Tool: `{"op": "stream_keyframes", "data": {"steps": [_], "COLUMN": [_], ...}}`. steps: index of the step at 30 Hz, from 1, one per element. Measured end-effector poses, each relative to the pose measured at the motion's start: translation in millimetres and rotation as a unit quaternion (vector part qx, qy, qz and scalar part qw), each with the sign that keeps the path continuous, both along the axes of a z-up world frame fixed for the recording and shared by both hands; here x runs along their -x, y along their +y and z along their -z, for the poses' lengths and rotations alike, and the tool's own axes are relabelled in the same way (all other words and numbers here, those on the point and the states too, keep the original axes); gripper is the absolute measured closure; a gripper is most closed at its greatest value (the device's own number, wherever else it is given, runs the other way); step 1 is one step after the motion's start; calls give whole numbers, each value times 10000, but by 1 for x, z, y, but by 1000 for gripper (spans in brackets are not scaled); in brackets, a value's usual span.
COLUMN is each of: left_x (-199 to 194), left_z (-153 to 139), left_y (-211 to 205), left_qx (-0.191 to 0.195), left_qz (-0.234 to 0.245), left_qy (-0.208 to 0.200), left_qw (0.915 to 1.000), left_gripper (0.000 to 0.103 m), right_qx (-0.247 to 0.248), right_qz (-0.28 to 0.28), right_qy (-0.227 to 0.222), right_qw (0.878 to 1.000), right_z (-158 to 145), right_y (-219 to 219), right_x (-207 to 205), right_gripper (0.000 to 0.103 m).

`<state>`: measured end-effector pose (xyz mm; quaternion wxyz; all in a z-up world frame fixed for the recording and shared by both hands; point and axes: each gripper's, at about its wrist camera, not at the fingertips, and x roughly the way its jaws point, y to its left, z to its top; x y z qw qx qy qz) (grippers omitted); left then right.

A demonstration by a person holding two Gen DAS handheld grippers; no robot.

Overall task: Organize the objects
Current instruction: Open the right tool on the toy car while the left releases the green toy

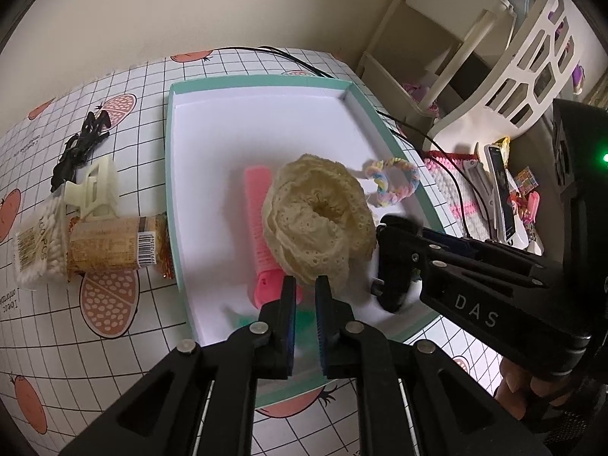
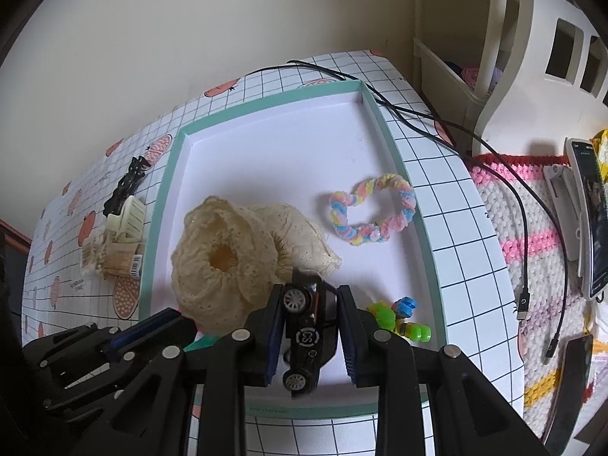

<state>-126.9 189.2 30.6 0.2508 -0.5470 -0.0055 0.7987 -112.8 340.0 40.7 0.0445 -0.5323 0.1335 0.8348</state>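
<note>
Left wrist view first: the left gripper (image 1: 305,285) has its jaws nearly together with a thin gap and nothing pinched in it. Just past the tips sits the cream lace scrunchie (image 1: 317,220), lying partly over a pink comb (image 1: 262,228) to the left of the jaws, both inside the white tray (image 1: 266,87). Looks to me like this hand just finished dropping something off, so its next job is probably backing out and heading to the stuff still outside the tray, well off to the left: the cotton swab pack (image 1: 38,243), a snack tube with a barcode (image 1: 114,245), a cream claw clip (image 1: 95,188) and a black claw clip (image 1: 81,140). The swab pack has lettering but I can't read it properly. On the right, the other gripper's body reads "DAS".

Right wrist view: the right gripper (image 2: 311,323) is clamped on a black toy car (image 2: 308,326), car tipped on its side between the pads, hanging low over the tray's near corner. The car carries a round badge, maybe "CS", not sure. Right of the jaws is a green and blue toy (image 2: 399,319); beyond them a pastel heart-shaped twist (image 2: 374,209). Next move, I'd guess: lower it to the tray floor, then let go gently so it doesn't roll.
</note>
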Motion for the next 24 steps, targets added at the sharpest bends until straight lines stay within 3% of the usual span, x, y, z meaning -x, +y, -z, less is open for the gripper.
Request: {"op": "stream_keyframes", "data": {"steps": [3, 9, 16, 20, 22, 24], "left_x": [0, 1, 3, 6, 7, 9], "left_z": [-2, -9, -23, -31, -35, -37], "left_y": [-2, -7, -19, -32, -38, -45], "left_qx": [-49, -114, -142, -145, -30, -2], "left_qz": [-22, -90, -360, -693, -885, -1029], "left_qy": [33, 151, 432, 626, 757, 811], "left_qw": [10000, 9998, 9983, 9955, 9932, 9914], "left_gripper": [84, 81, 56, 50, 45, 44], "right_qx": [-17, -38, -181, -238, -271, -260], "right_qz": [11, 24, -34, -89, -123, -150], "right_qy": [37, 124, 320, 362, 359, 376], "right_qw": [10000, 9999, 9993, 9990, 9989, 9988], "right_z": [-2, -8, -19, -23, -24, -25], "right_y": [0, 0, -3, -6, -8, -11], "right_x": [0, -1, -3, -3, -3, -2], "right_gripper": [64, 62, 62, 61, 47, 41]}}
